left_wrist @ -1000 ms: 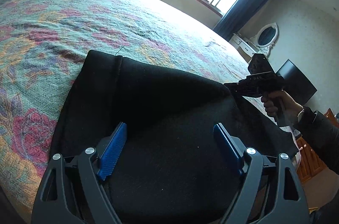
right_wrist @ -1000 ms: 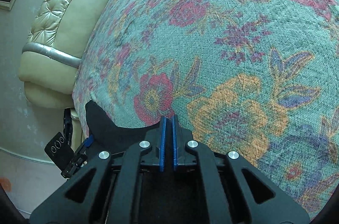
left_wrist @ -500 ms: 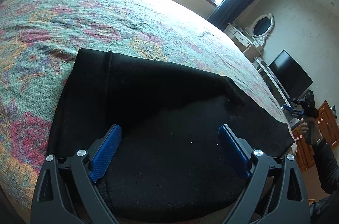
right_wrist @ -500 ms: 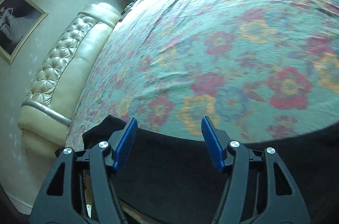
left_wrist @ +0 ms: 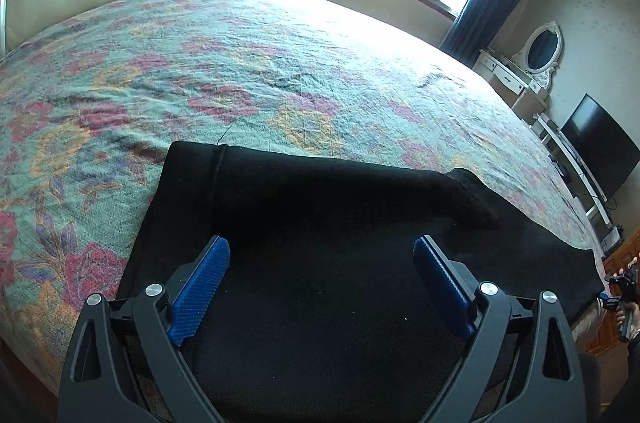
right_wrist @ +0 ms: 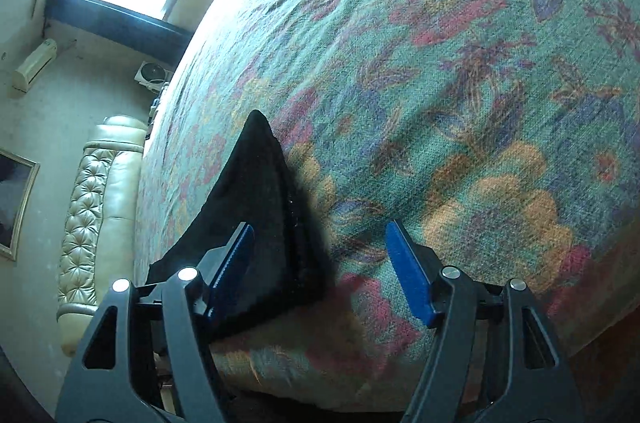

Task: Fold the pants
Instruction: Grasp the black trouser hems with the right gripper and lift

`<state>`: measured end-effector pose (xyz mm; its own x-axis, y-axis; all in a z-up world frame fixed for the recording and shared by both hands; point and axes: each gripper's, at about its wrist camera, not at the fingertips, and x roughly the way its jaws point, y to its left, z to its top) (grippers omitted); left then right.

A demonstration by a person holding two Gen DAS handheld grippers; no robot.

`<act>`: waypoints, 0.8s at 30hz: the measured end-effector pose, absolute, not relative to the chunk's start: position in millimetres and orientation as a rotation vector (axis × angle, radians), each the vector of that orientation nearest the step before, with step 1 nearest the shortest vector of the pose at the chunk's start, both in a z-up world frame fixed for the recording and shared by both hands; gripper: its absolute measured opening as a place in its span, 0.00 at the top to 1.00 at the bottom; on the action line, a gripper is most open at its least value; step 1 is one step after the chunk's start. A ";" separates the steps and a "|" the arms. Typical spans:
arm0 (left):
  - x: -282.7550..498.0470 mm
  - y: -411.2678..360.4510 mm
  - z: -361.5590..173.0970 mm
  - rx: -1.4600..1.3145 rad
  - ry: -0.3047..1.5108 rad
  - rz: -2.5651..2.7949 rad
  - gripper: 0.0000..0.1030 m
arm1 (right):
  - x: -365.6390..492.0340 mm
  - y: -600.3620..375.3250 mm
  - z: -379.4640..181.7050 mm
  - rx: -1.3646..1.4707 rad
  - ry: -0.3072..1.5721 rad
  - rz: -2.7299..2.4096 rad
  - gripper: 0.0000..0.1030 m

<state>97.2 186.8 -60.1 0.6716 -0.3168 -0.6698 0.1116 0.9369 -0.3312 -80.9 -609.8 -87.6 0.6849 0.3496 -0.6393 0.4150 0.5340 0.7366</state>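
your left gripper [left_wrist: 322, 263] hangs spread wide over the pants [left_wrist: 340, 243], which lie folded low in the frame on the bed [left_wrist: 240, 63]. your right gripper [right_wrist: 320, 247] has just been opening, nothing pinched, at the pants' end.

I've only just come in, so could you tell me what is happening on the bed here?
A person is folding black pants on a flowered bedspread, using a hand-held gripper in each hand. The pants lie flat near the bed's edge, already doubled over once. The left hand-held gripper hovers open over the middle of the pants, gripping nothing. The right hand-held gripper has just been opening; its jaws stand apart at the far end of the pants, with nothing pinched between them.
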 end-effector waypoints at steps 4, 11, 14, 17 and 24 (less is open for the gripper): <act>100.0 184.4 -65.7 -0.327 0.849 -0.250 0.10 | -68.9 -606.2 -95.8 1.070 0.835 0.092 0.24; 102.8 193.3 -76.8 -0.397 0.848 -0.200 0.10 | -29.9 -591.8 -105.0 1.064 0.878 0.285 0.24; 106.0 196.7 -72.7 -0.398 0.829 -0.181 0.10 | -10.7 -583.5 -106.0 1.039 0.909 0.307 0.43; 110.4 198.6 -77.2 -0.398 0.851 -0.163 0.10 | 2.9 -565.0 -115.8 0.990 1.025 0.300 0.83; 108.8 188.1 -88.5 -0.288 0.885 -0.183 0.09 | 2.3 -547.5 -82.7 0.908 1.012 0.207 0.84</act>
<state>108.8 188.1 -88.5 0.6216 -0.2750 -0.7335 0.0390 0.9461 -0.3216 2.3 -547.5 -82.7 0.5459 0.5385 -0.6419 0.2437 0.6309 0.7366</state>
